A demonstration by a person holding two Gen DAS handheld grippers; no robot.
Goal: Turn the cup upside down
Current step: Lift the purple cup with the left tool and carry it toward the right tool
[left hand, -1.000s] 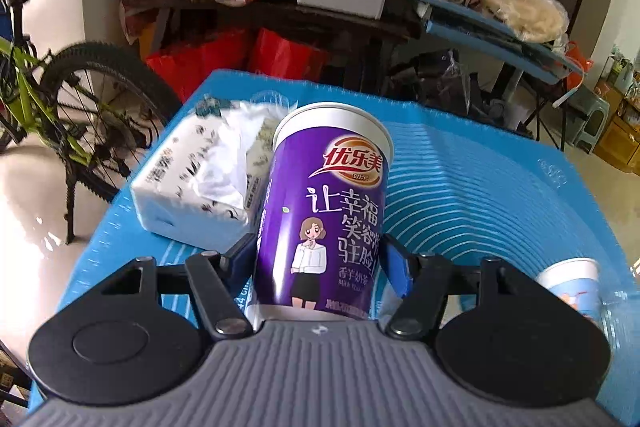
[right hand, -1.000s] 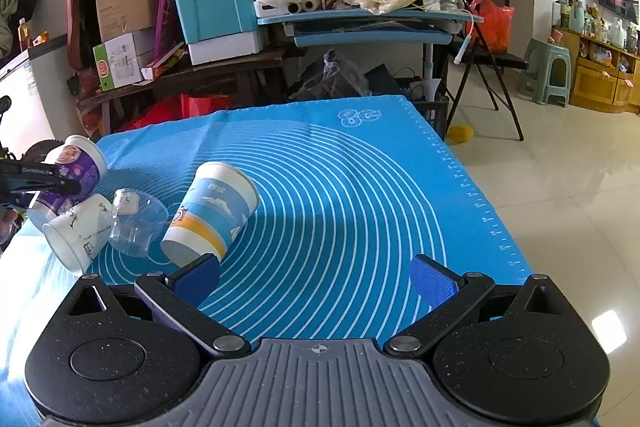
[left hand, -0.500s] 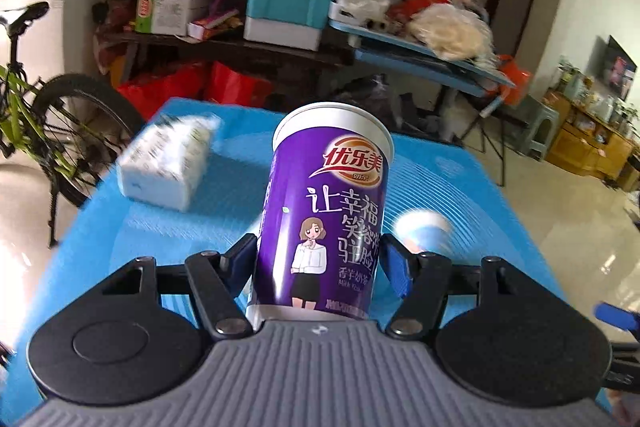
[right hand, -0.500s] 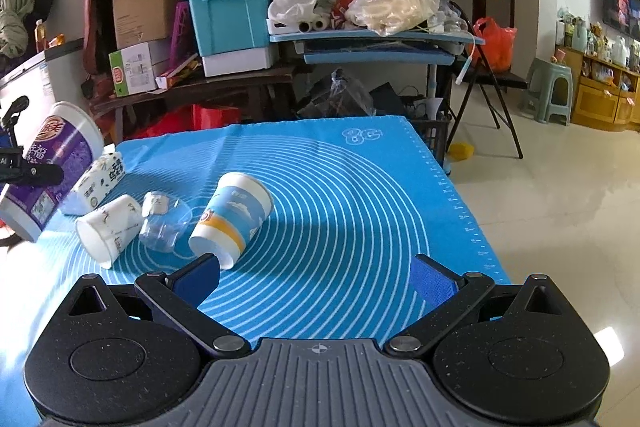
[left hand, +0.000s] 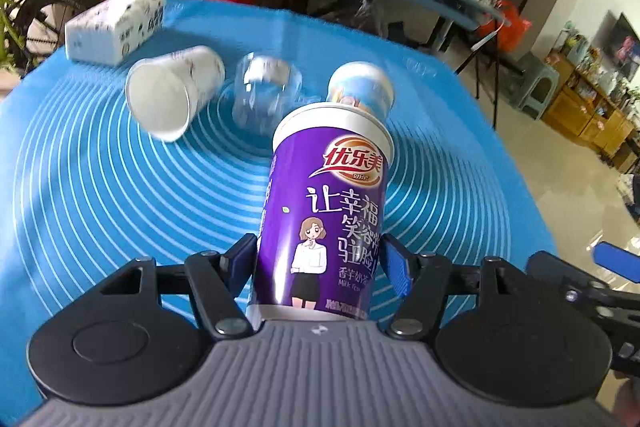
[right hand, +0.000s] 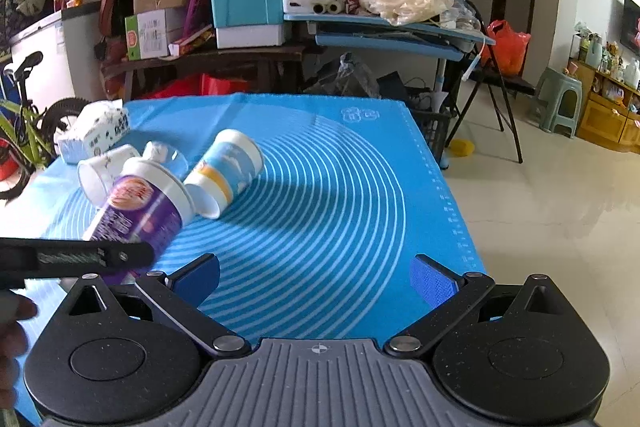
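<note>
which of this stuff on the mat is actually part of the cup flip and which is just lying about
In the job:
- purple milk tea cup, gripped and tilted
- left gripper, shut on it

Lying about:
- white paper cup, on its side
- clear plastic cup
- blue and white cup, on its side
- tissue pack
- right gripper, open and empty

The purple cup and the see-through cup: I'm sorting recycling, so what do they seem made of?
The purple cup in the left gripper looks like glossy printed paperboard with a white rolled rim, though thin plastic is possible. The see-through cup lying on the blue mat looks like thin clear plastic: the mat's lines show through.
</note>
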